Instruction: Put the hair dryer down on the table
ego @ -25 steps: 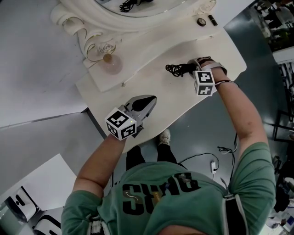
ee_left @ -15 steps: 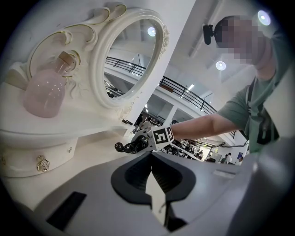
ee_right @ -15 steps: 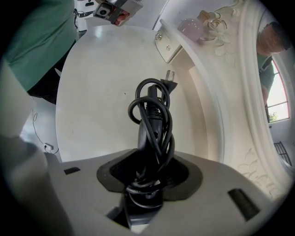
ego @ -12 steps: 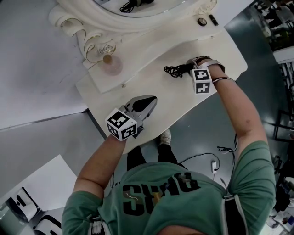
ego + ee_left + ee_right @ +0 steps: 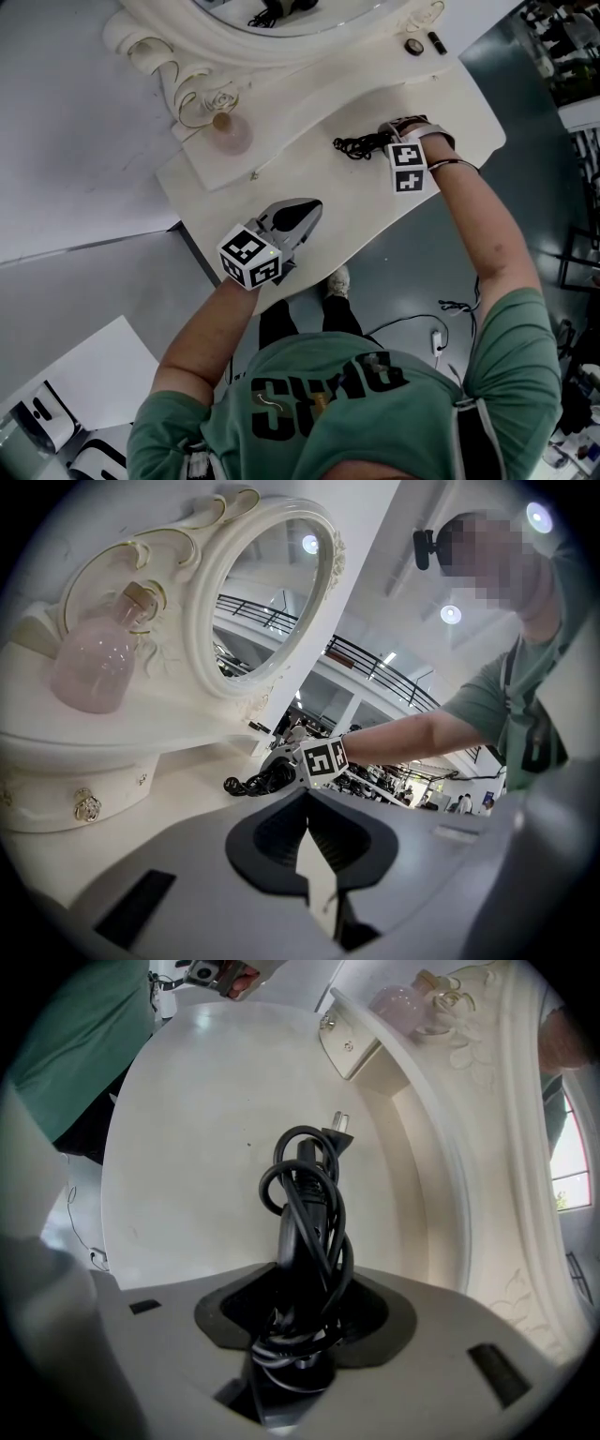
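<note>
The black hair dryer (image 5: 359,143), its cord wound round it and the plug sticking out, lies low over the white dressing table (image 5: 309,164). My right gripper (image 5: 380,141) has it by one end. In the right gripper view the dryer (image 5: 302,1213) runs out from between the jaws of that gripper (image 5: 300,1335), which are opening with the dryer still between them. My left gripper (image 5: 302,214) hovers at the table's front edge, shut with nothing in it. Its own view looks across its jaws (image 5: 314,855) to the dryer (image 5: 258,780) beyond.
A pink perfume bottle (image 5: 228,131) stands on a raised shelf beside the ornate white mirror frame (image 5: 281,42). Two small dark items (image 5: 412,44) lie at the table's far right corner. Grey floor and the person's shoe (image 5: 336,278) show past the front edge.
The right gripper and the hair dryer have shifted a little left and towards the mirror. The left gripper has hardly moved.
</note>
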Tool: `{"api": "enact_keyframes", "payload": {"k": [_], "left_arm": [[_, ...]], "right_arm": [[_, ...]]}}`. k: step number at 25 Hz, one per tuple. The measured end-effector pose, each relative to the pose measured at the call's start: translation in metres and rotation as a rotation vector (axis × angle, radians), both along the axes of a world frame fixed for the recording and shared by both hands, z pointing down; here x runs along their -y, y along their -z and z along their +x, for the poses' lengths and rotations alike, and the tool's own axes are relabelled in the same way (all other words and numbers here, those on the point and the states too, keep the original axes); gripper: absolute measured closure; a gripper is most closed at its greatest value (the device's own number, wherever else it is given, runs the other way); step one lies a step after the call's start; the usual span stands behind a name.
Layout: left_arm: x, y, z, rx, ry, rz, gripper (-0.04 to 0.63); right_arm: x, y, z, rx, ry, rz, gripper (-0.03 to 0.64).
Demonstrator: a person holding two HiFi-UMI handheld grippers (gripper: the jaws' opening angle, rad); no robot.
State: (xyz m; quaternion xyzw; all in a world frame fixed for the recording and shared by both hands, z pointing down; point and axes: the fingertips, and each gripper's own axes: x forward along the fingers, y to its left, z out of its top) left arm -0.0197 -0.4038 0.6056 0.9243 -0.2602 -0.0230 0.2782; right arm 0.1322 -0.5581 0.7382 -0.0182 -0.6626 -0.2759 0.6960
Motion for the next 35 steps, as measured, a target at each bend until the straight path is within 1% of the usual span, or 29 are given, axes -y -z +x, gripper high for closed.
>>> {"api": "enact_keyframes", "payload": {"k": [2, 3, 4, 6, 8, 10, 12, 15, 19, 22, 24, 28, 32, 34, 35], "left_arm": [[-0.001, 0.001, -0.001, 0.003, 0.002, 0.000, 0.586], [-0.001, 0.002, -0.002, 0.004, 0.005, 0.001, 0.586], [-0.002, 0.004, -0.004, 0.006, 0.008, 0.000, 0.586], [-0.003, 0.008, -0.007, 0.009, 0.013, 0.000, 0.586], [-0.005, 0.014, -0.011, 0.013, 0.018, -0.001, 0.586], [-0.009, 0.021, -0.015, 0.018, 0.023, -0.002, 0.586], [-0.013, 0.032, -0.018, 0.016, 0.029, 0.001, 0.586], [-0.015, 0.054, -0.022, 0.013, 0.039, 0.014, 0.586], [-0.014, 0.091, -0.030, 0.015, 0.062, 0.045, 0.586], [-0.018, 0.122, -0.039, 0.009, 0.091, 0.072, 0.586], [-0.022, 0.143, -0.044, 0.007, 0.104, 0.100, 0.586], [-0.034, 0.180, -0.052, 0.002, 0.123, 0.153, 0.586], [-0.055, 0.202, -0.056, 0.009, 0.132, 0.187, 0.586], [-0.064, 0.210, -0.056, 0.009, 0.132, 0.199, 0.586], [-0.067, 0.213, -0.056, 0.010, 0.130, 0.206, 0.586]], "right_arm": [[0.000, 0.001, 0.000, 0.014, -0.018, -0.008, 0.432], [-0.001, 0.002, -0.001, 0.023, -0.025, -0.012, 0.405], [-0.002, 0.005, -0.002, 0.035, -0.033, -0.016, 0.362], [-0.004, 0.013, -0.004, 0.068, -0.053, -0.023, 0.330], [-0.007, 0.026, -0.007, 0.110, -0.082, -0.025, 0.322], [-0.012, 0.044, -0.011, 0.182, -0.130, -0.023, 0.322], [-0.020, 0.069, -0.016, 0.298, -0.212, -0.032, 0.322], [-0.035, 0.112, -0.019, 0.511, -0.375, -0.062, 0.325], [-0.056, 0.176, -0.018, 0.862, -0.600, -0.127, 0.358], [-0.083, 0.221, -0.013, 1.104, -0.737, -0.185, 0.419], [-0.104, 0.248, -0.010, 1.240, -0.795, -0.204, 0.455], [-0.146, 0.292, -0.002, 1.451, -0.863, -0.191, 0.520], [-0.183, 0.320, 0.011, 1.654, -0.960, -0.175, 0.576], [-0.196, 0.331, 0.018, 1.719, -0.987, -0.152, 0.596], [-0.201, 0.336, 0.020, 1.736, -0.989, -0.135, 0.605]]}}
